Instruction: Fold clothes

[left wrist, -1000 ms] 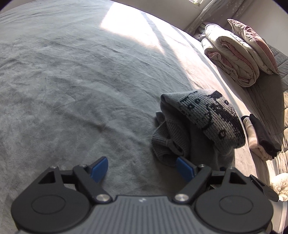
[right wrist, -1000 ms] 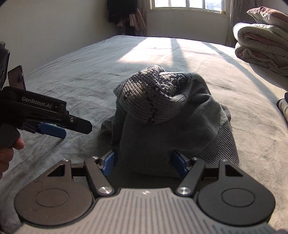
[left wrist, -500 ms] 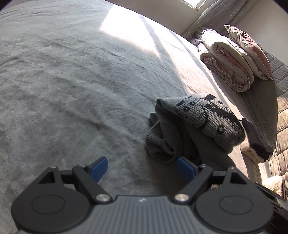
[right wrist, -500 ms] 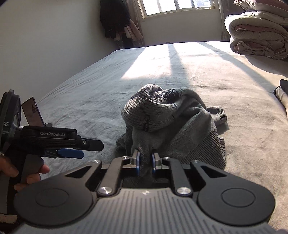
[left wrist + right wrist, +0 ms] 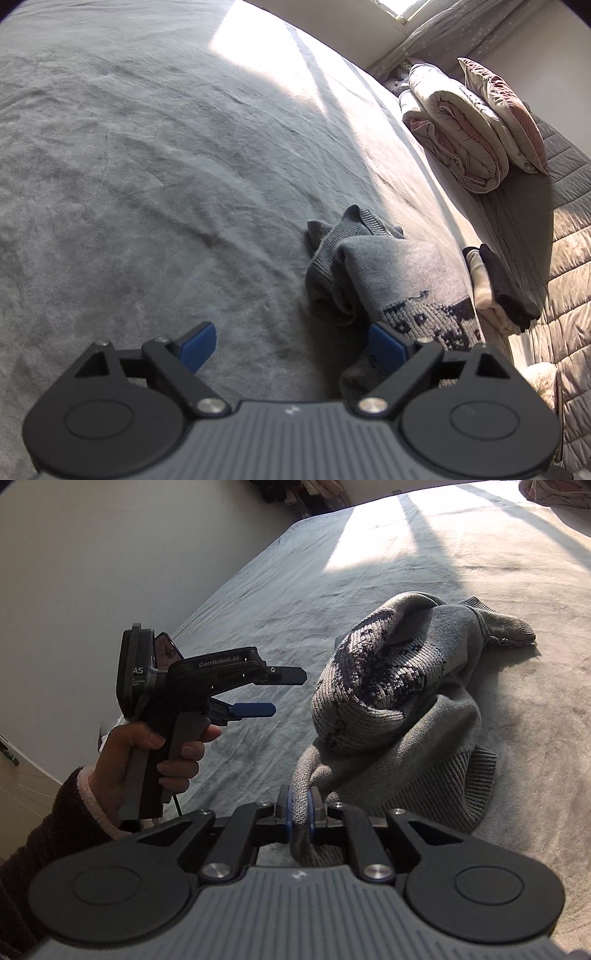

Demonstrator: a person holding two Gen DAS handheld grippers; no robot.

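Two grippers: right gripper (image 5: 300, 809), jaws just closed, pinches the grey sweater's (image 5: 406, 716) near edge, now lifted off the bed (image 5: 147, 166); left gripper (image 5: 291, 345) spread wider, beside it, open bedspread beyond.

The sweater (image 5: 413, 716) is grey knitted wool-like cloth, ribbed at the hem, coarse where the dark pattern sits. The bedcover (image 5: 147, 166) is soft matt cloth with a short nap. The grippers (image 5: 291, 343) (image 5: 300, 808) are matt black plastic with blue pads and shiny metal pivots. The quilt (image 5: 454, 129) looks smooth and padded.
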